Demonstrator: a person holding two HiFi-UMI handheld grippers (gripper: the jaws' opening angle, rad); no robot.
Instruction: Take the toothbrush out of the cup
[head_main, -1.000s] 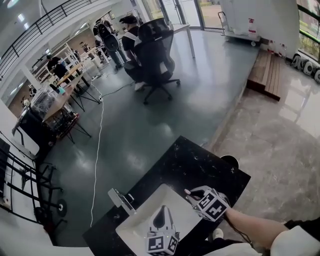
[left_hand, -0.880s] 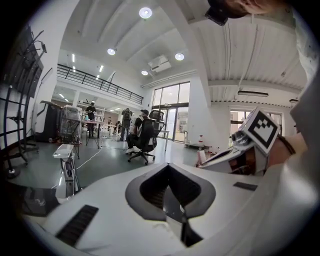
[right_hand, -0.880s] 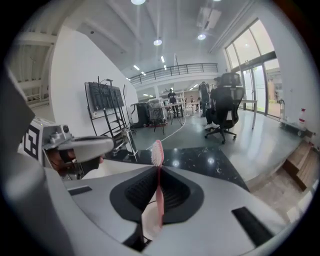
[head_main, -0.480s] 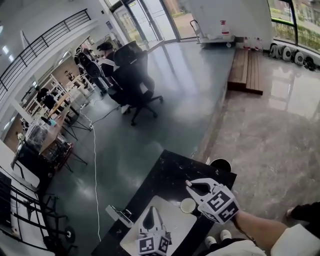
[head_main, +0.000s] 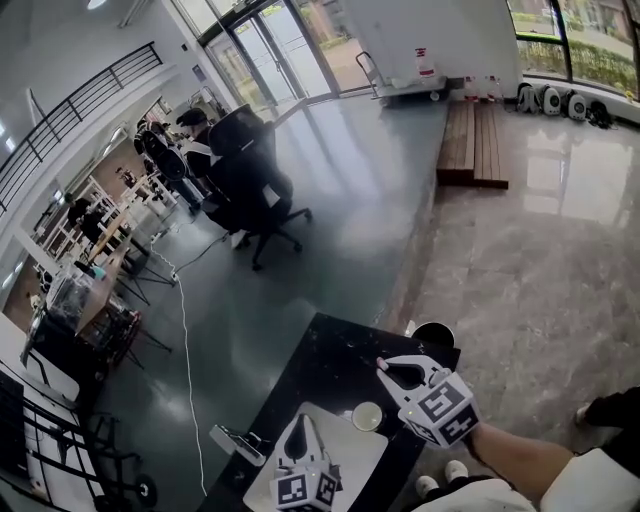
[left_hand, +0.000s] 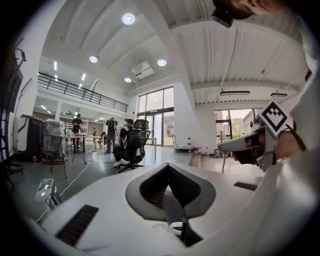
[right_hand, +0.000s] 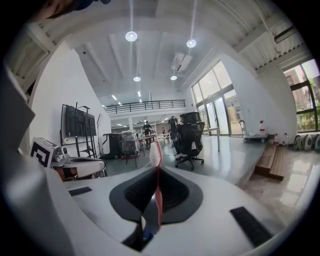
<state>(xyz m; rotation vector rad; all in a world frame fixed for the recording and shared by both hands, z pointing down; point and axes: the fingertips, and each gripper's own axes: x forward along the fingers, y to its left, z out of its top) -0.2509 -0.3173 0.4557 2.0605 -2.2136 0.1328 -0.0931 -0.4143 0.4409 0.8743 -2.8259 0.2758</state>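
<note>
A red and white toothbrush (right_hand: 156, 165) stands upright between the jaws of my right gripper (right_hand: 152, 210), bristles on top, and the jaws are shut on its handle. In the head view the right gripper (head_main: 383, 366) hangs above the black counter (head_main: 325, 355), beside and slightly above a small pale cup (head_main: 367, 416) at the far corner of the white sink (head_main: 345, 470). My left gripper (head_main: 297, 432) hovers over the sink with its jaws together and nothing between them. In the left gripper view, a white rim, probably the cup (left_hand: 176, 228), shows low behind the jaws.
A faucet (head_main: 238, 443) stands at the sink's left edge. A dark round bin (head_main: 433, 335) sits beyond the counter's far right corner. Further off are a black office chair (head_main: 255, 190) with a person by it, work tables at the left, and a wooden platform (head_main: 472, 145).
The right gripper has lifted off the spot over the cup, which now shows by the sink. The left gripper has risen a little. The head view has tilted up.
</note>
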